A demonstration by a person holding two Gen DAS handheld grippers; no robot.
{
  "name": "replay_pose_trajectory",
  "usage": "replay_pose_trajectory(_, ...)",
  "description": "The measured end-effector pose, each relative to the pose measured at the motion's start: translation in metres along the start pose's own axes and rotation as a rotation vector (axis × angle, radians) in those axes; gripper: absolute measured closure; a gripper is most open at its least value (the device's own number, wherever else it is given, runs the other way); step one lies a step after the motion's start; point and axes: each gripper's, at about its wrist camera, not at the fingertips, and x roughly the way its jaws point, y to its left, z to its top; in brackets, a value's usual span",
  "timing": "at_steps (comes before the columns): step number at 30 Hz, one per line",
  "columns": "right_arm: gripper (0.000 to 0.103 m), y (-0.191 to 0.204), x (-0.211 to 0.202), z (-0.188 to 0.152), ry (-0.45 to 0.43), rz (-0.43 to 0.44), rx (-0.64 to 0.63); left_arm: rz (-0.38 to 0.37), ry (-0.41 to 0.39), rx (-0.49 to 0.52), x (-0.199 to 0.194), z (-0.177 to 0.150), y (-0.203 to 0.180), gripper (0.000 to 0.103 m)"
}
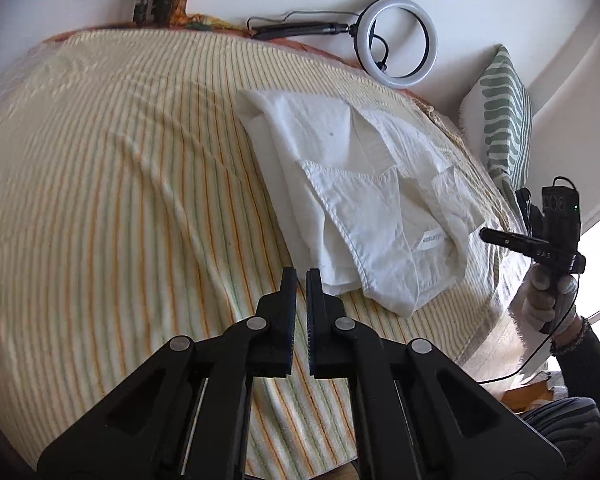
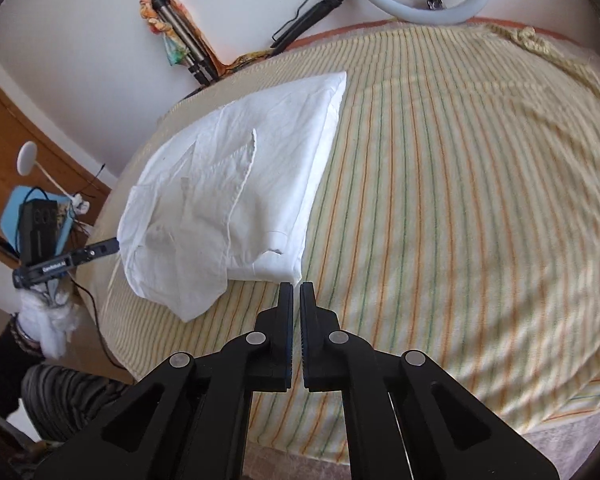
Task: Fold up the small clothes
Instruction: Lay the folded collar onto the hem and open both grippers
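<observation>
A white garment [image 1: 360, 200] lies part-folded on a striped cloth [image 1: 120, 180] over the bed. My left gripper [image 1: 301, 274] is shut, its tips pinching the garment's near corner. In the right wrist view the same garment [image 2: 228, 184] lies ahead and to the left, and my right gripper [image 2: 296, 286] is shut on its nearest corner. Each view catches the other gripper at the opposite side of the garment: the right gripper [image 1: 483, 234] at its right edge, the left gripper [image 2: 114, 246] at its left edge. Gloved hands [image 1: 544, 300] hold the handles.
A ring light [image 1: 398, 42] on a stand lies against the wall beyond the bed. A green-patterned pillow [image 1: 504, 120] leans at the far right corner. Folded tripod legs [image 2: 188, 48] stand by the wall. Striped cloth [image 2: 460, 200] stretches wide on the right.
</observation>
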Motion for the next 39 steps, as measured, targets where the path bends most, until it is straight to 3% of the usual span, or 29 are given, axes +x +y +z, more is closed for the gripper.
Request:
replay_pose_trajectory(3,0.096,0.012,-0.018,0.022,-0.07,0.008,-0.062,-0.003,-0.052,0.04,-0.012,0.018,-0.01,0.102)
replay_pose_trajectory(7,0.096,0.04,-0.015,0.055,-0.117,0.007,-0.168,-0.018,-0.073,0.11,0.001,0.048,-0.035,0.102)
replay_pose_trajectory(9,0.096,0.049,-0.005,0.07,-0.125,0.0,-0.206,-0.075,-0.047,0.125,0.016,0.062,-0.05,0.102)
replay_pose_trajectory(15,0.096,0.044,0.03,0.095,-0.077,0.027,-0.187,-0.106,0.04,0.169,0.076,0.082,-0.082,0.102)
replay_pose_trajectory(21,0.096,0.031,0.055,0.087,-0.022,0.002,-0.176,-0.056,0.128,0.209,0.113,0.065,-0.079,0.102)
replay_pose_trajectory(25,0.096,0.017,0.074,0.065,0.042,-0.026,-0.157,-0.091,0.134,0.184,0.104,0.059,-0.069,0.102)
replay_pose_trajectory(30,0.096,0.024,0.054,0.078,0.023,0.012,-0.196,-0.102,0.049,0.167,0.063,0.073,-0.059,0.102)
replay_pose_trajectory(32,0.096,0.031,0.043,0.094,-0.021,0.023,-0.223,-0.063,-0.002,0.161,0.053,0.087,-0.054,0.102)
replay_pose_trajectory(34,0.093,0.035,0.04,0.111,-0.058,0.013,-0.243,-0.025,-0.033,0.15,0.055,0.101,-0.047,0.102)
replay_pose_trajectory(37,0.08,0.037,0.053,0.133,-0.072,-0.011,-0.257,0.013,-0.038,0.145,0.069,0.116,-0.035,0.102)
replay_pose_trajectory(39,0.08,0.034,0.067,0.14,-0.062,-0.036,-0.258,0.044,-0.038,0.138,0.081,0.12,-0.027,0.102)
